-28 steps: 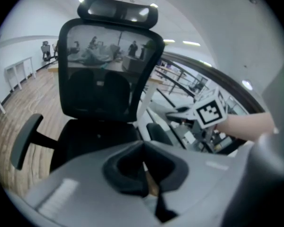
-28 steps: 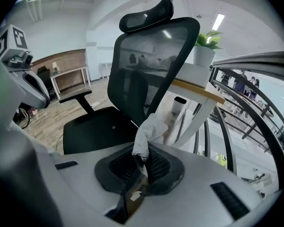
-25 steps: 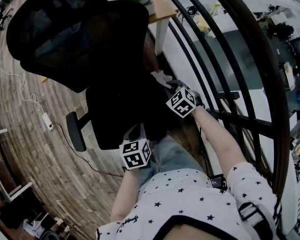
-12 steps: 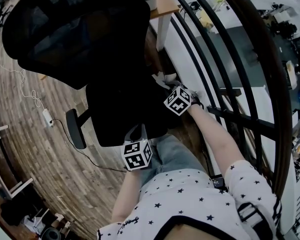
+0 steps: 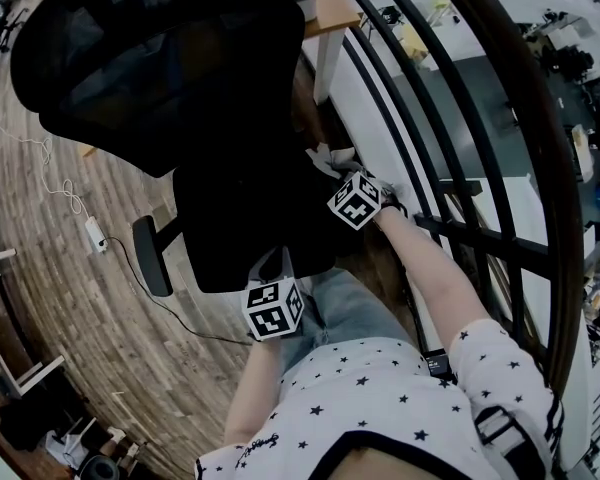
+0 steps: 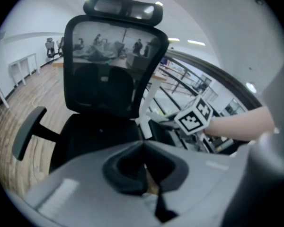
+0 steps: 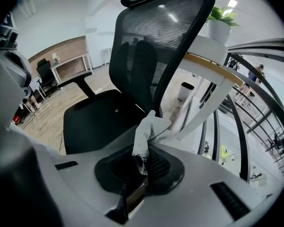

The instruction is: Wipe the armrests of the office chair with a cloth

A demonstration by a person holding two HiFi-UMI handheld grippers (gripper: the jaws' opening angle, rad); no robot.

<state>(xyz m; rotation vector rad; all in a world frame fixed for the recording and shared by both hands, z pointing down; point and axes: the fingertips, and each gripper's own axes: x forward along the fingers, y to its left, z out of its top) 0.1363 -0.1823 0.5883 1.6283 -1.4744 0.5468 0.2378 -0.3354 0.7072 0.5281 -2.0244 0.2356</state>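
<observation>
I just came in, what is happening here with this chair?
A person faces a black office chair, a claw in each hand. The right claw is shut on a pale cloth at one side of the seat; whether the cloth touches the chair is unclear. The left claw is shut and empty. The opposite armrest has nothing on it.

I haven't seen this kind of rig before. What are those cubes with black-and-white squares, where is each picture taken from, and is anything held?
No robot here: a person holds a two-jaw gripper in each hand, and the marker cubes are part of those grippers. The head view looks down from the person's head onto a black office chair. The other two views ride on the grippers, looking along their jaws. The right gripper is shut on a cloth. The left gripper is shut and empty. One armrest stands apart from both grippers.
</observation>
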